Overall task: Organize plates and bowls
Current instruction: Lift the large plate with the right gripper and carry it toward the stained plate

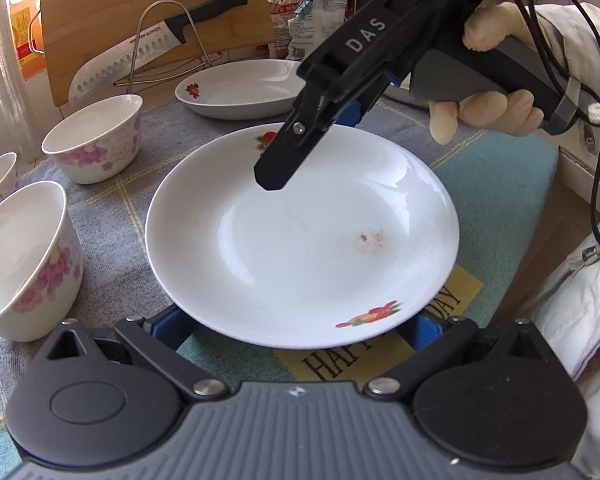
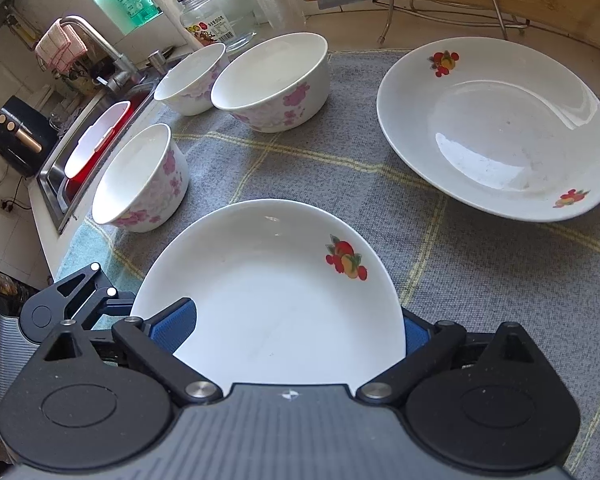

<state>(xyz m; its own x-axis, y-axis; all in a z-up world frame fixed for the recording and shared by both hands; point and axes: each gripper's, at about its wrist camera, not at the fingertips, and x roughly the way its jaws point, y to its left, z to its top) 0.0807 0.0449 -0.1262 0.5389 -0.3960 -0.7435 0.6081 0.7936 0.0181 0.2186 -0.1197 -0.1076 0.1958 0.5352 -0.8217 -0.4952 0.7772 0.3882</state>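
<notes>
A white plate with fruit prints (image 1: 300, 240) (image 2: 276, 300) lies in the middle of the grey mat. My right gripper (image 1: 300, 148) (image 2: 288, 328) reaches in from the far right and straddles its far rim, one finger over the plate and one below; the pads stand wide and do not press. My left gripper (image 1: 296, 328) (image 2: 72, 300) is spread wide at the near rim, with its blue pads partly hidden under the plate. A second fruit-print plate (image 1: 240, 88) (image 2: 496, 128) lies farther back. Three pink-flowered bowls (image 1: 96, 136) (image 2: 272, 80) stand to the left.
A knife (image 1: 140, 56) rests on a wire rack against a wooden cutting board (image 1: 156, 8) at the back. In the right wrist view a sink (image 2: 60, 184) with a tap (image 2: 100, 52) borders the counter on the left, and a glass jar (image 2: 220, 12) stands behind the bowls.
</notes>
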